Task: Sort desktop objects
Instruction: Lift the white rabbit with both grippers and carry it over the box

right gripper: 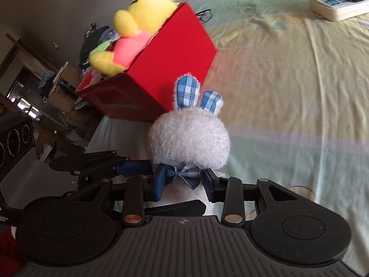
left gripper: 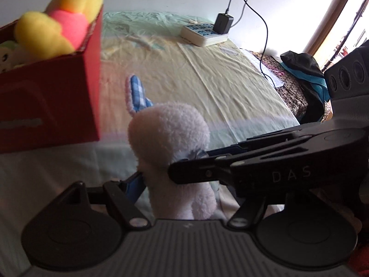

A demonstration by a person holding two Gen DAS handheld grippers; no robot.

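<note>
Both grippers' fingers (right gripper: pixel 208 180) pinch the upright toy rabbit (right gripper: pixel 189 138) at its neck, the red box (right gripper: pixel 166 69) lying ahead-left.

Letters "DAS" in white stand on the right gripper (left gripper: pixel 175 173) arm, left wrist view. Nothing else is legible; power strip (left gripper: pixel 203 33) markings are too blurred.
</note>
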